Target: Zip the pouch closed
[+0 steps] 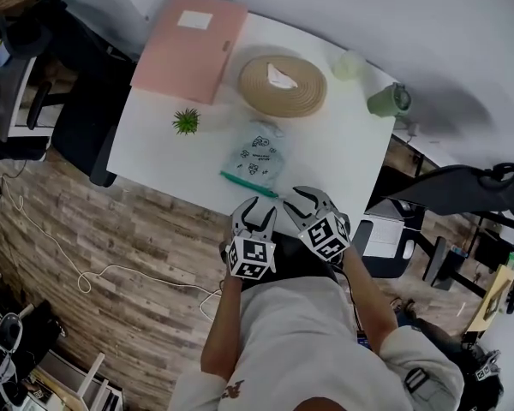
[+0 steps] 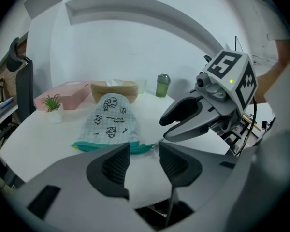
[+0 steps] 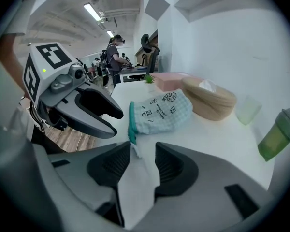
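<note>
Left gripper [image 2: 144, 149]: jaws apart, nothing gripped, only bare tabletop [image 1: 334, 148] between the pads. Right gripper [image 3: 142, 150]: jaws likewise apart and gripping nothing. A small pale tab at the end of the zip lies close by one pad tip; I cannot tell whether it touches. Both grippers hang side by side over the near edge of the tabletop, tips angled down toward the pouch [image 1: 259, 152]. The pouch lies flat just ahead of both, pale checked fabric with small cartoon prints. Its teal zip edge [image 1: 248, 183] faces me, and neither gripper is on it. Beyond the pouch sits a round woven basket [image 1: 283, 86]. A small potted plant [image 1: 187, 122] stands to the left, a pink box [image 1: 191, 45] at the far left corner. A green cup [image 1: 388, 99] stands at the far right.
</note>
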The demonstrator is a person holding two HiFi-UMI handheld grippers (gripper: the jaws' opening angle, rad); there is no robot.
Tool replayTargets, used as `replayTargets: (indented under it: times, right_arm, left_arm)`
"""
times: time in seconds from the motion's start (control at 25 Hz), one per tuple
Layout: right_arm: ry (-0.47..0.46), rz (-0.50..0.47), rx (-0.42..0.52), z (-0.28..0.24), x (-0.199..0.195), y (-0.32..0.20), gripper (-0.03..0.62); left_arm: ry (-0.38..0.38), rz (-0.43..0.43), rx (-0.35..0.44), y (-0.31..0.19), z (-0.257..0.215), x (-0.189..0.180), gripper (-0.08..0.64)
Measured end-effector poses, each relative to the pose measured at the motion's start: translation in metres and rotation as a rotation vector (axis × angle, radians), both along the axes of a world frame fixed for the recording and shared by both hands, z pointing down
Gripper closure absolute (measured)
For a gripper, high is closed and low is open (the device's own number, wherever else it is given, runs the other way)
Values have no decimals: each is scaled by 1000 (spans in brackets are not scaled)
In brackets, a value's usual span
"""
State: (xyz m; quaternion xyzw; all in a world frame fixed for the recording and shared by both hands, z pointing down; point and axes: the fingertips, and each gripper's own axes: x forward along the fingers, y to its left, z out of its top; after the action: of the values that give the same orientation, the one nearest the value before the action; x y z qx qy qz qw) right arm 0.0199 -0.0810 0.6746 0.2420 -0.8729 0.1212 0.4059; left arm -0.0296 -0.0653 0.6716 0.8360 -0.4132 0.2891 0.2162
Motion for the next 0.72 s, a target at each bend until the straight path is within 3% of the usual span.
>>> replayTargets:
  times: [0.44, 0.72]
  right_arm:
    - [30, -92, -25, 25, -9, 6, 465]
    - [17, -106, -50, 31, -12, 4, 566]
  left_arm:
    - [-26, 25, -64, 7, 28, 15, 399]
    - [-29, 24, -69, 5, 30, 19, 411]
